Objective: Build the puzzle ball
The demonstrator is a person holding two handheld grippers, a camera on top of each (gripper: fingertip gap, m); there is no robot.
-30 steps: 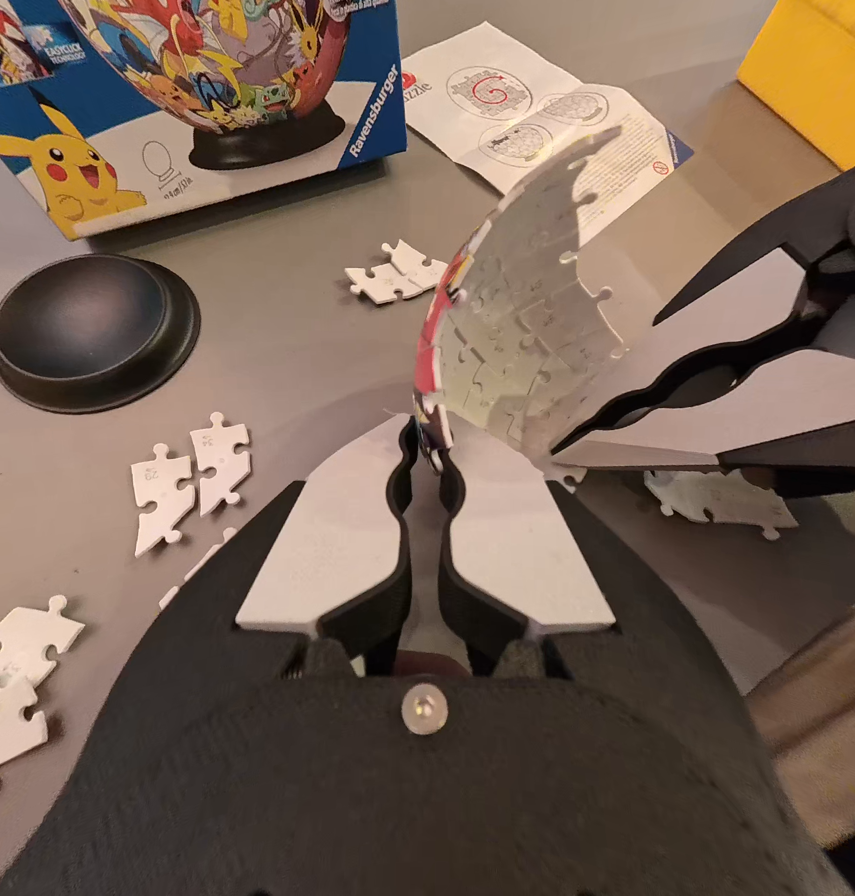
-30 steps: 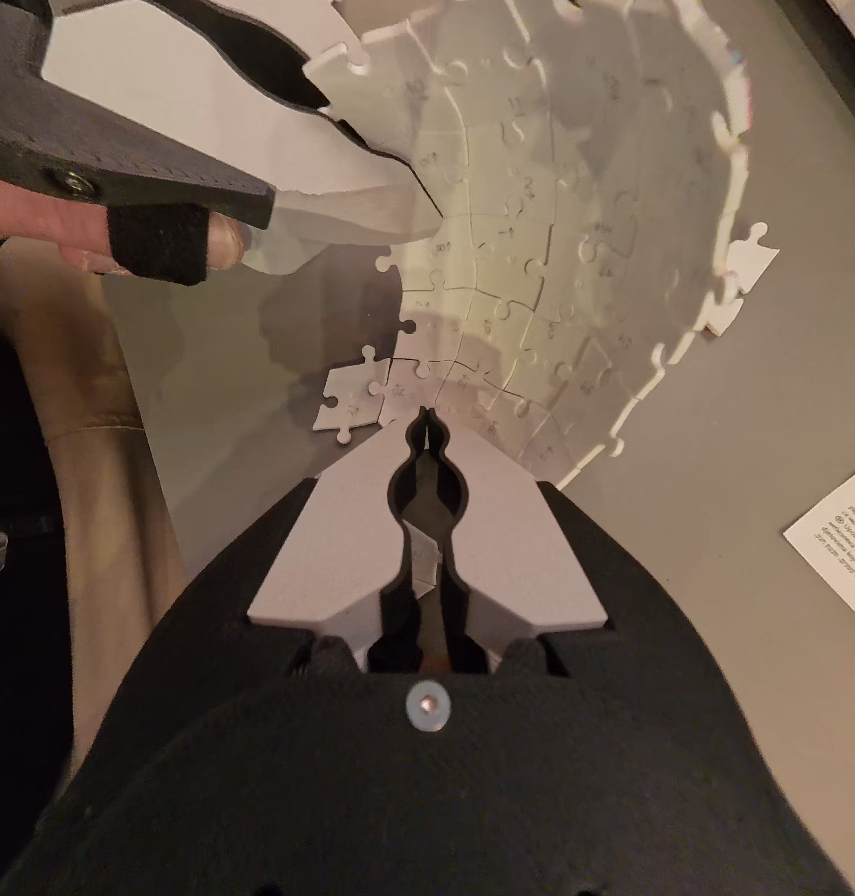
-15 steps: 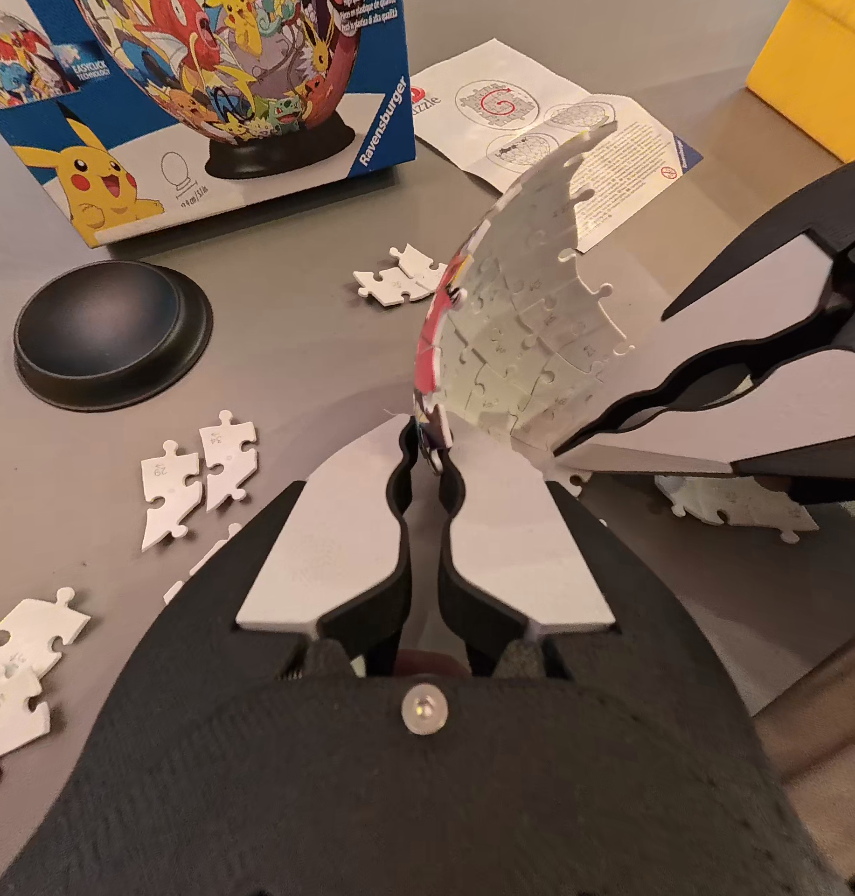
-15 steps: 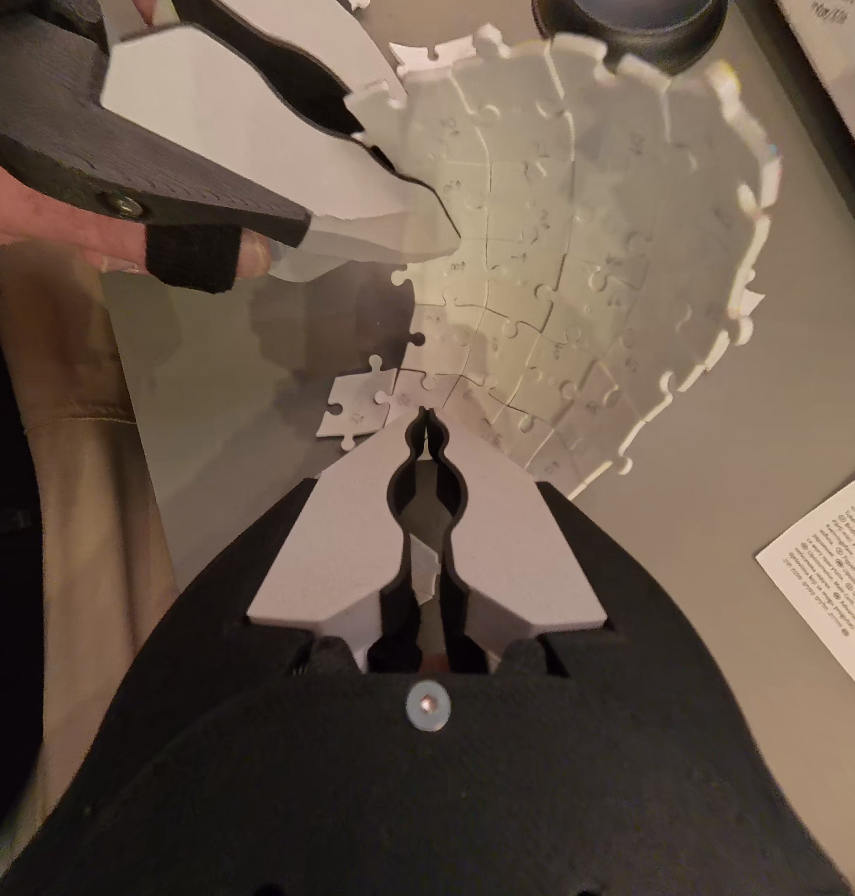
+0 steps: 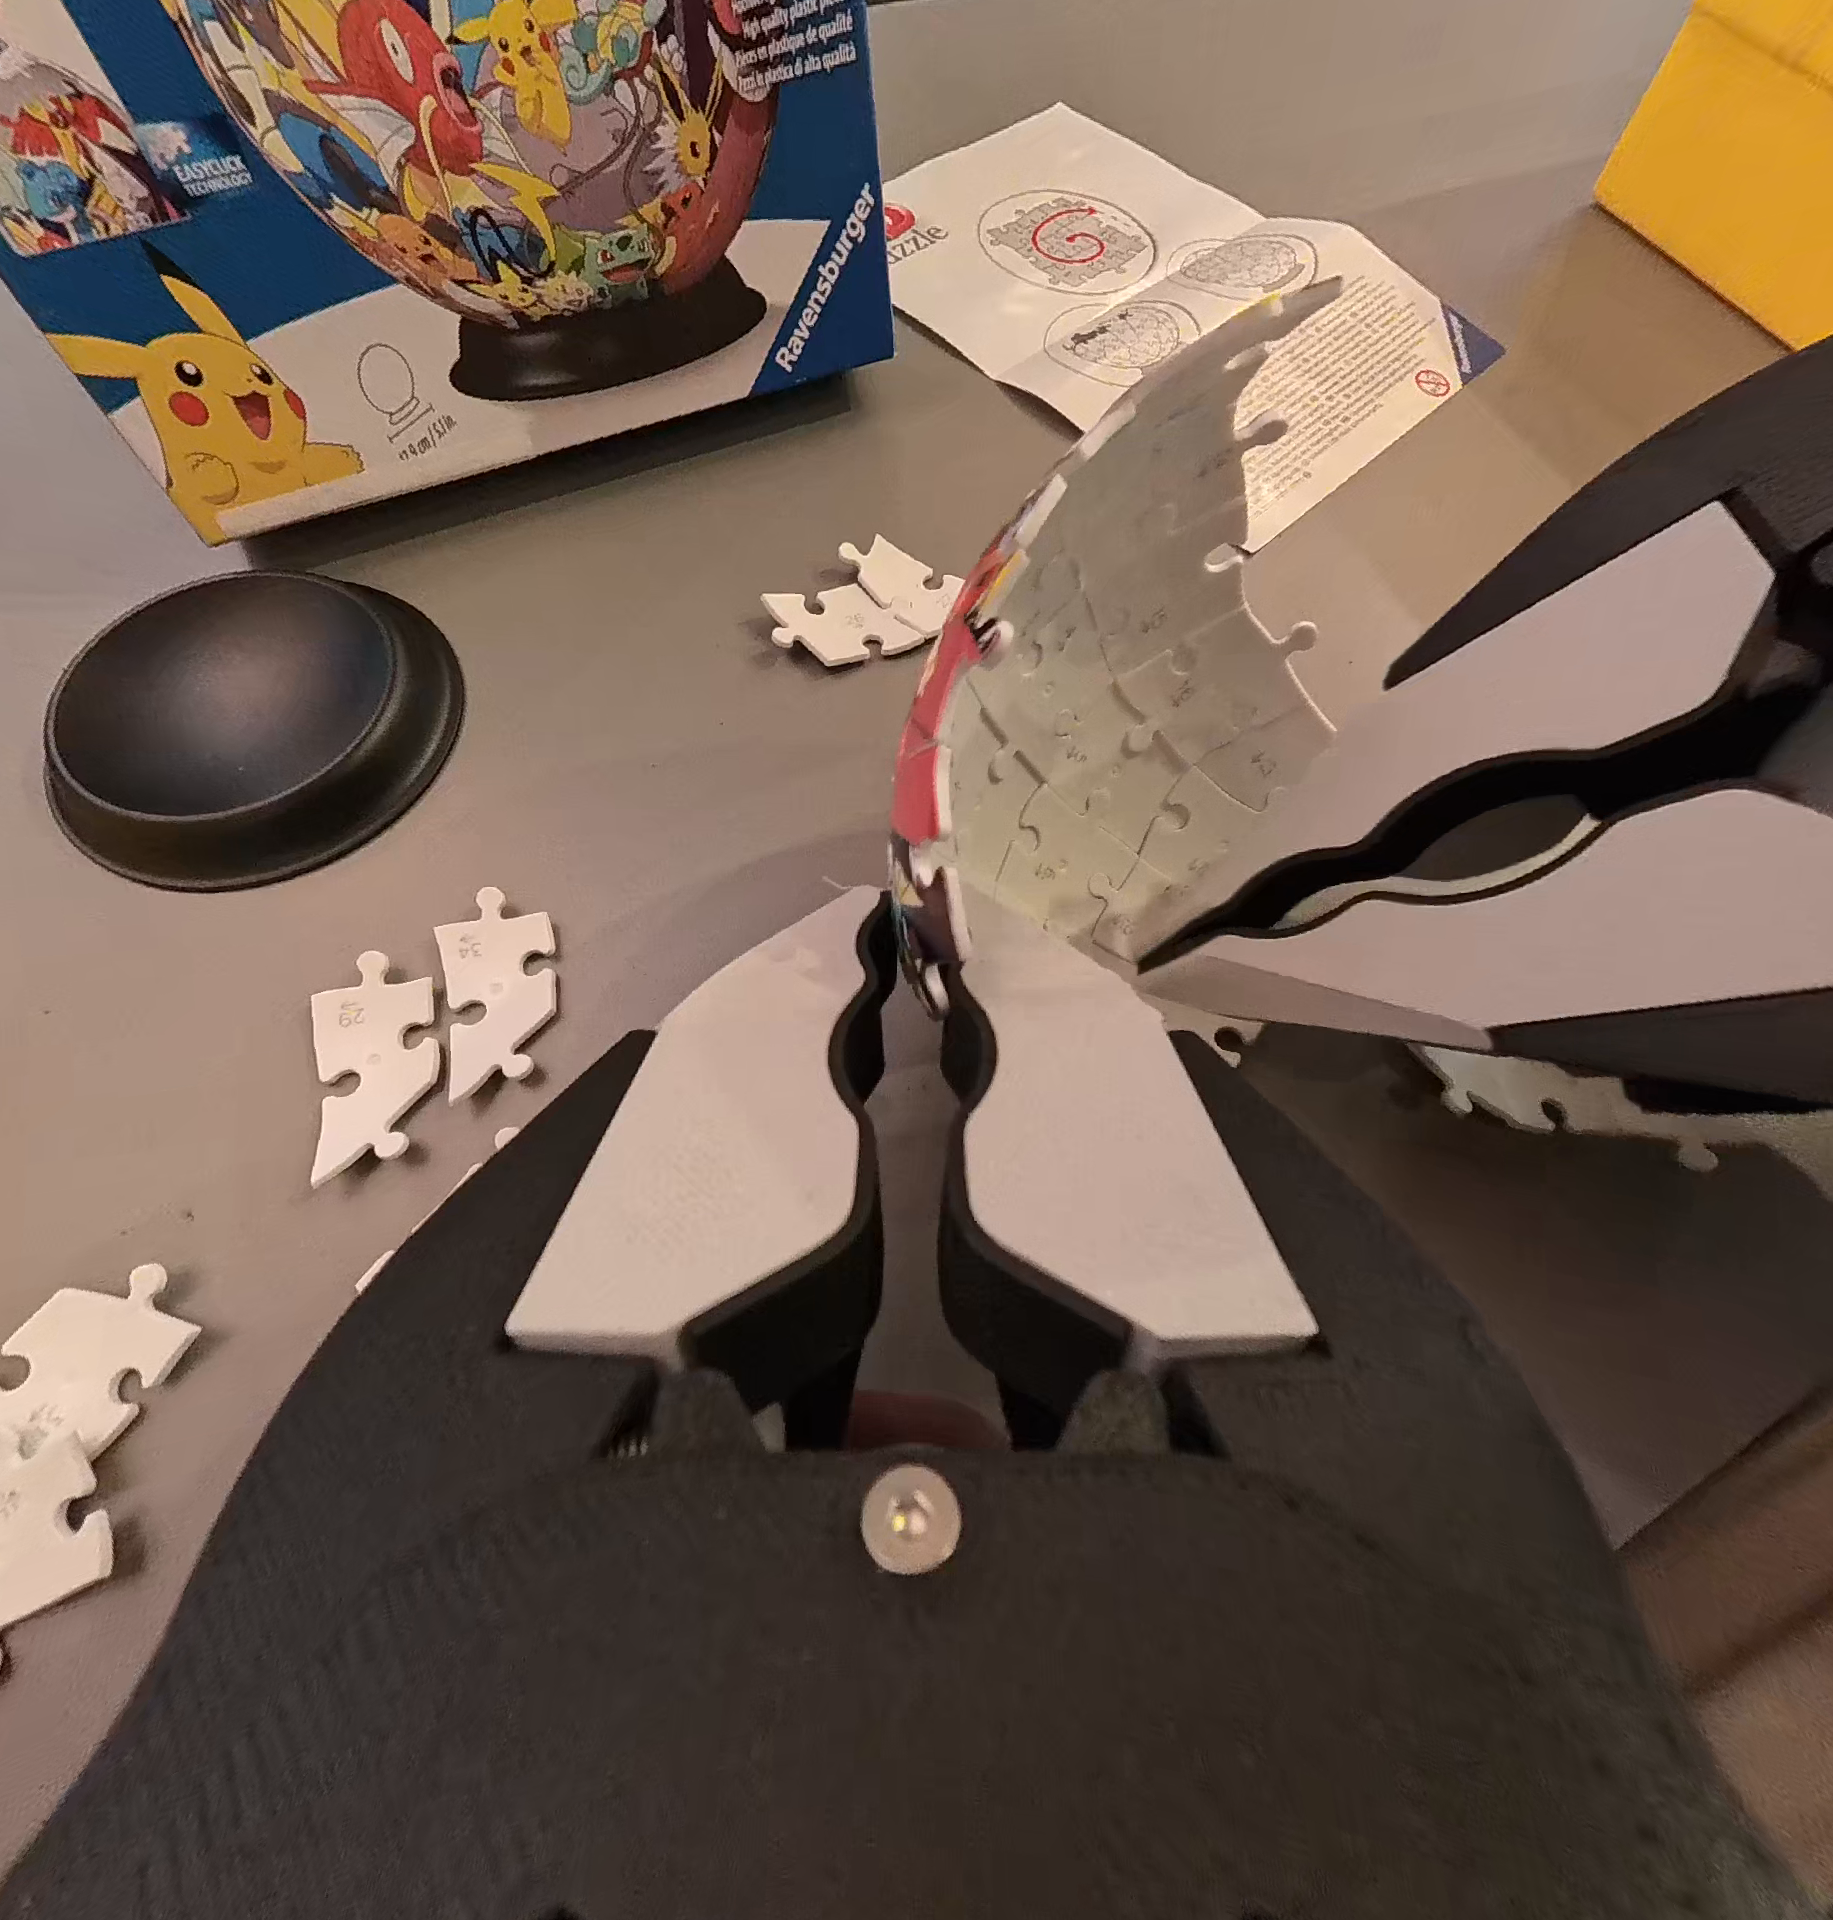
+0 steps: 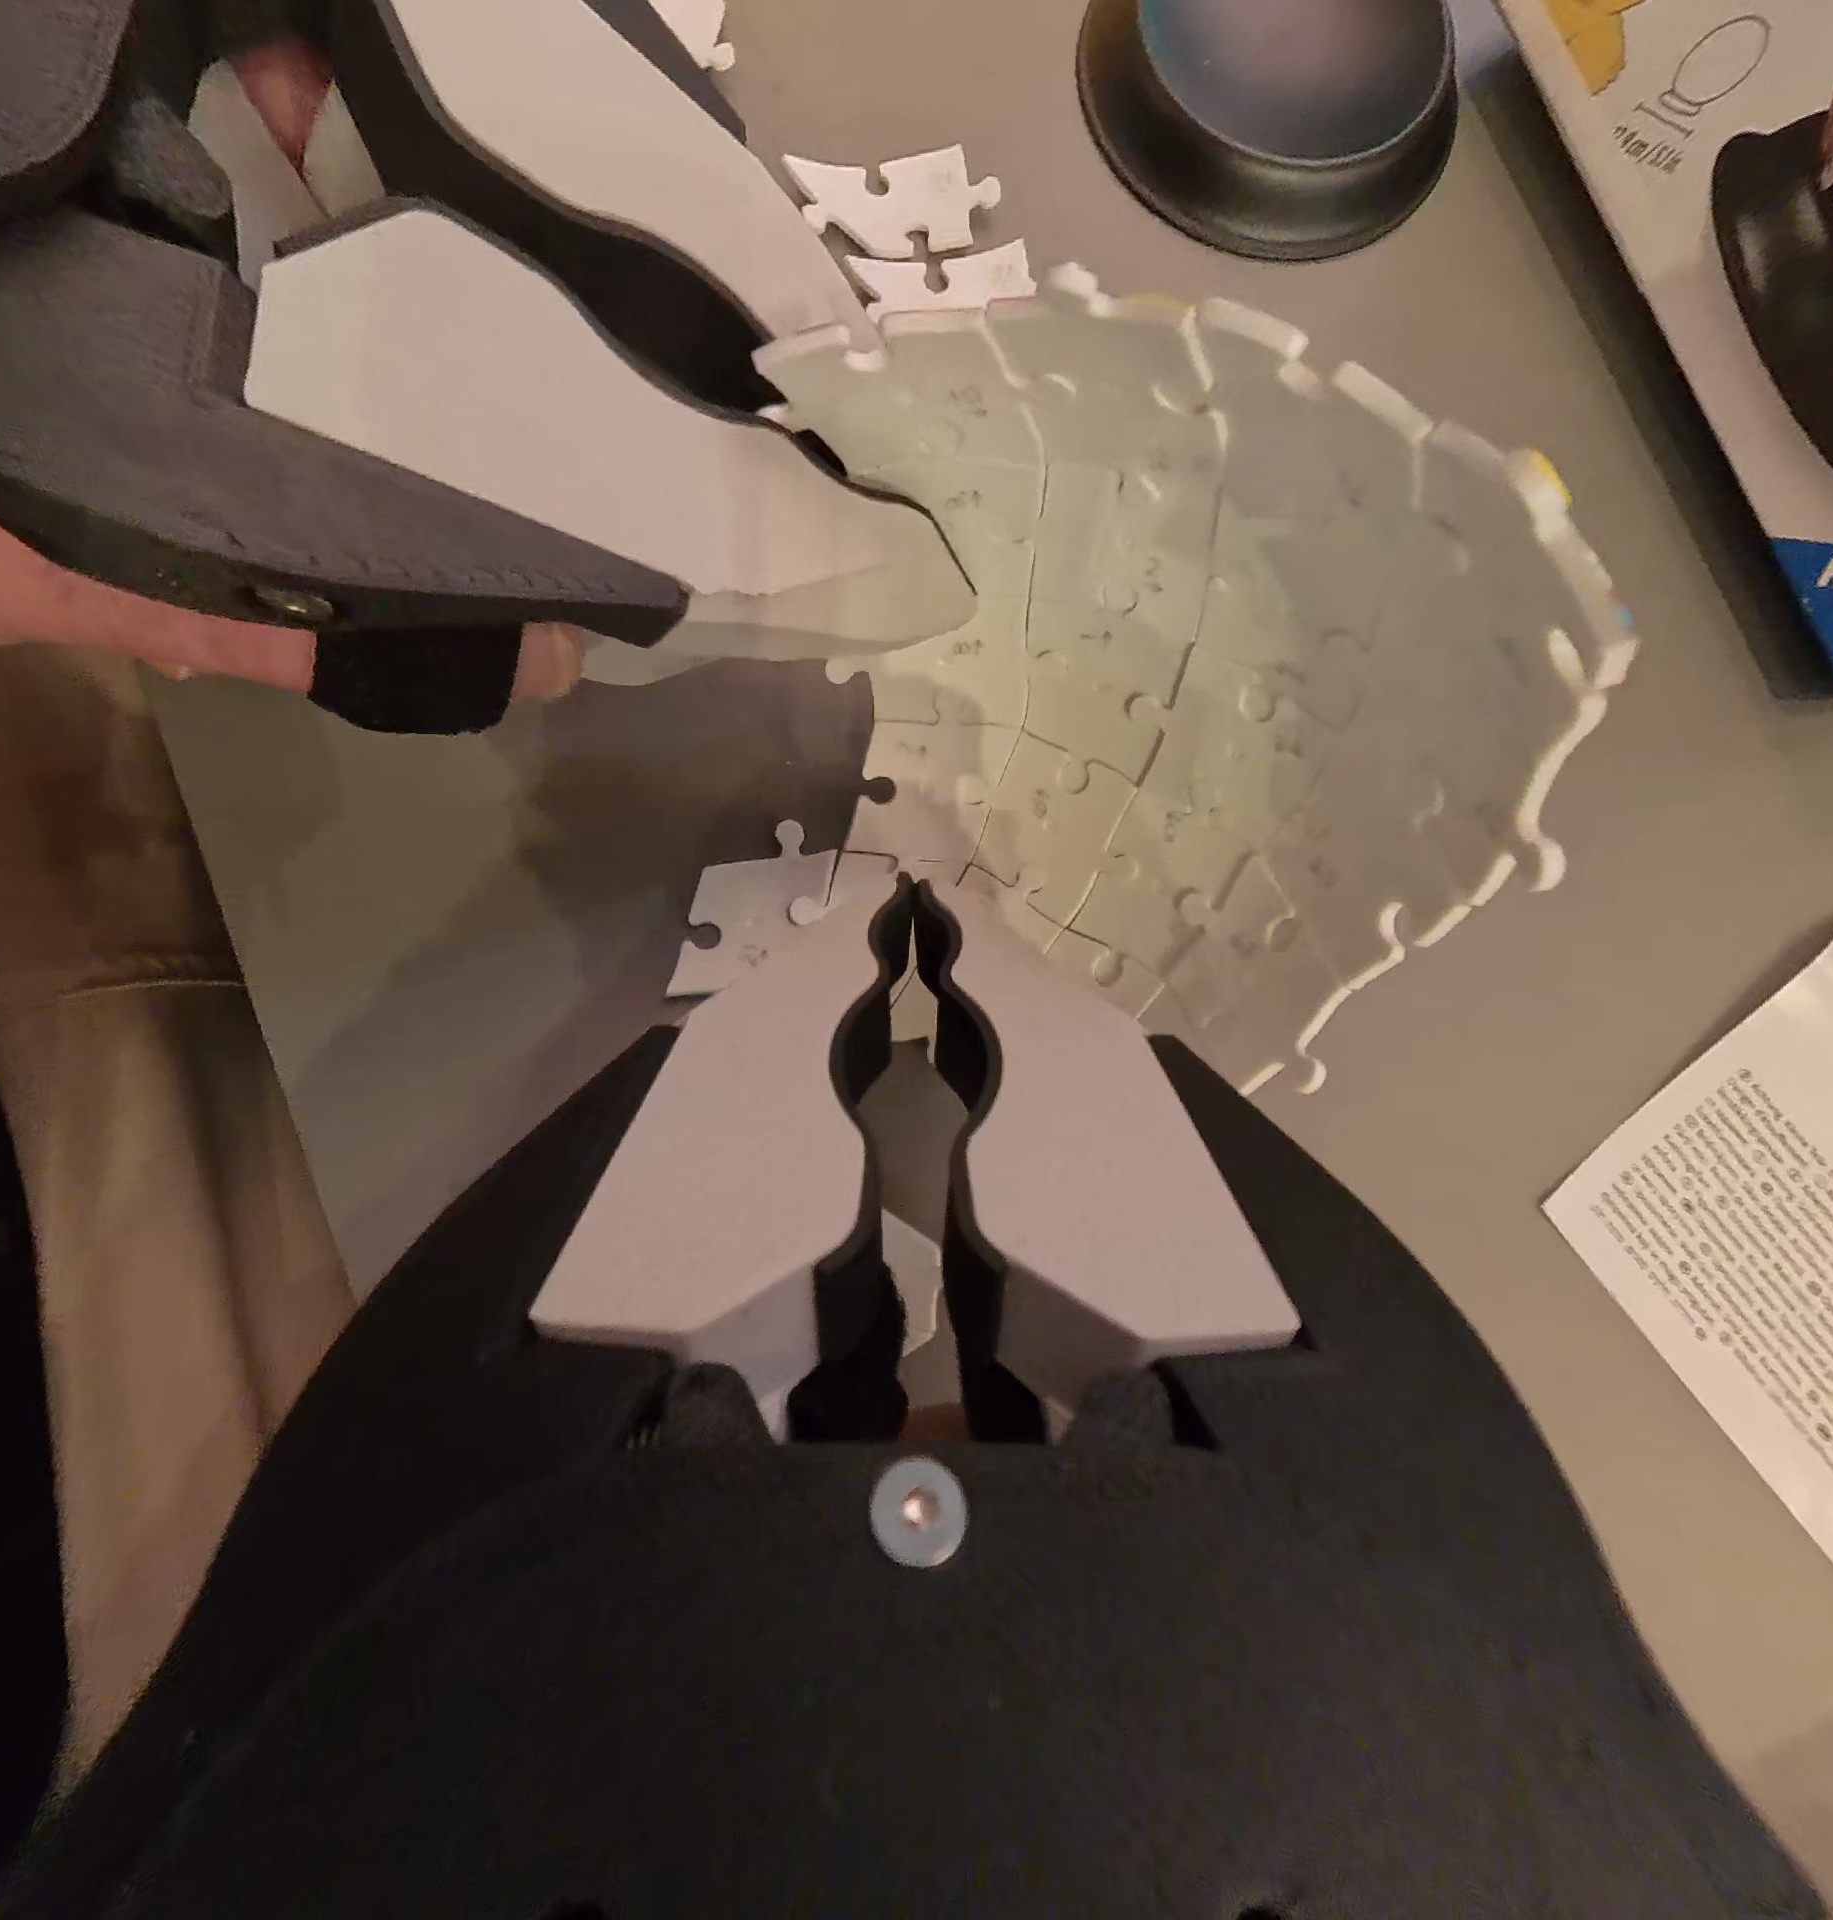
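We have the left gripper point(image 5: 917, 961) and right gripper point(image 6: 912, 894) both clamped on the puzzle shell point(image 5: 1120, 727) edge, stand point(image 5: 252, 727) at 10 o'clock

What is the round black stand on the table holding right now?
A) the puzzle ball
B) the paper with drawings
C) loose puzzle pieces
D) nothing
D: the black stand sits bare on the table, while both grippers hold the half-built puzzle shell up beside it.

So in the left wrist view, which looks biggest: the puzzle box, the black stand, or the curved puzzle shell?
1. Puzzle box, though cropped.
2. Curved puzzle shell and black stand look alike; the shell sits nearer.
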